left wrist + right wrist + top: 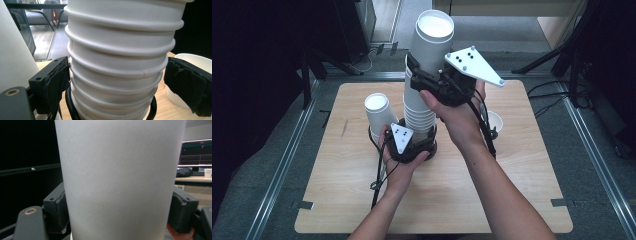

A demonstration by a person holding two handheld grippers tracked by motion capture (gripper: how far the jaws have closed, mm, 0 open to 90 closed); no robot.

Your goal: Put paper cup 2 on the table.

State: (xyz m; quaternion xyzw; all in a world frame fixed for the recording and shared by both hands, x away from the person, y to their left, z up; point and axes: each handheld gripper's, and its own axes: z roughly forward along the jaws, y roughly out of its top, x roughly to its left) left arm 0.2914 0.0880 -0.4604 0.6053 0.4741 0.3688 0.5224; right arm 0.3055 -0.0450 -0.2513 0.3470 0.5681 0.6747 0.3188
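- Our right gripper (pixel 428 75) clamps the light, crushable top paper cup (pixel 432 42) by its wall, above the cup stack (pixel 419 112).
- Our left gripper (pixel 409 142) hugs the stack's base, pads touching.

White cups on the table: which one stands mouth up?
The single cup to the right of the stack of cups, partly behind the forearm. The cup left of the stack stands bottom up, as do the stacked ones.

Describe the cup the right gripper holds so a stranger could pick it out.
On the wooden table stands a tall stack of white cups. The top cup sits upside down, clamped by the right gripper. It is highest, above the lone inverted cup.
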